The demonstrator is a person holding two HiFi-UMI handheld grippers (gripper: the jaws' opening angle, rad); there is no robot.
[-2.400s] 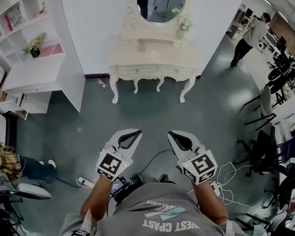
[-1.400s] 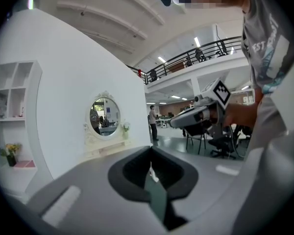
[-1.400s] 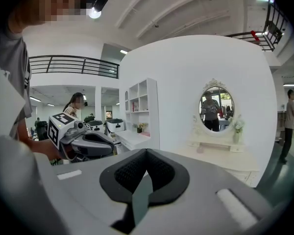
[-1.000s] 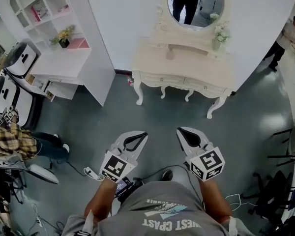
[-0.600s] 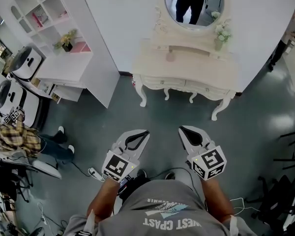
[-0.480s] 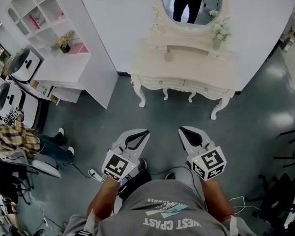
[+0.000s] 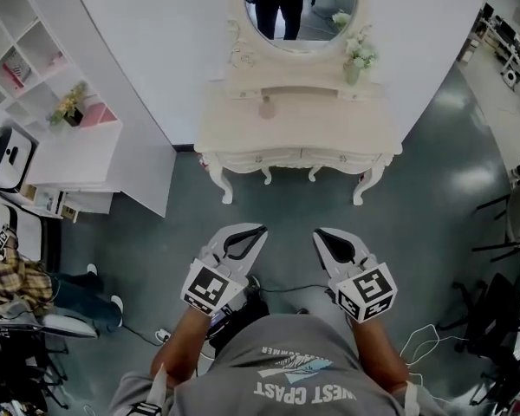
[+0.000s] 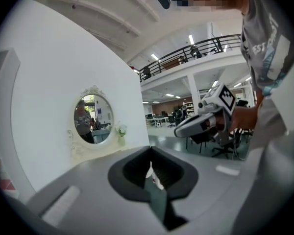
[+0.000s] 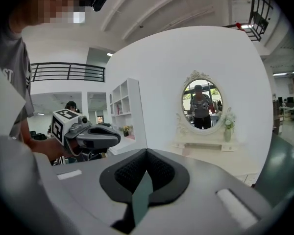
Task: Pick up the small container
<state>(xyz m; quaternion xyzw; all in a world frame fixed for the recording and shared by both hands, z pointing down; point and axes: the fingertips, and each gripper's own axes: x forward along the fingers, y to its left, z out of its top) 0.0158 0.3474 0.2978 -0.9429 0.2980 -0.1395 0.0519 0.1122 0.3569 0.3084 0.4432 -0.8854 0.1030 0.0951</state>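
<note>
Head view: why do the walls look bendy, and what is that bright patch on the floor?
Head view: a wide lens bends the wall and shelves outward; the pale patch on the floor looks like light glare. Left gripper view and right gripper view: rounder still, with black corners.

Ahead of you, the cream dressing table [image 7: 321, 133] stands on the grey floor [image 7: 139, 232]. On its top sit a small container [image 7: 266, 109], near the middle, and a vase of flowers [image 7: 354, 59] at the back right, well apart.
</note>
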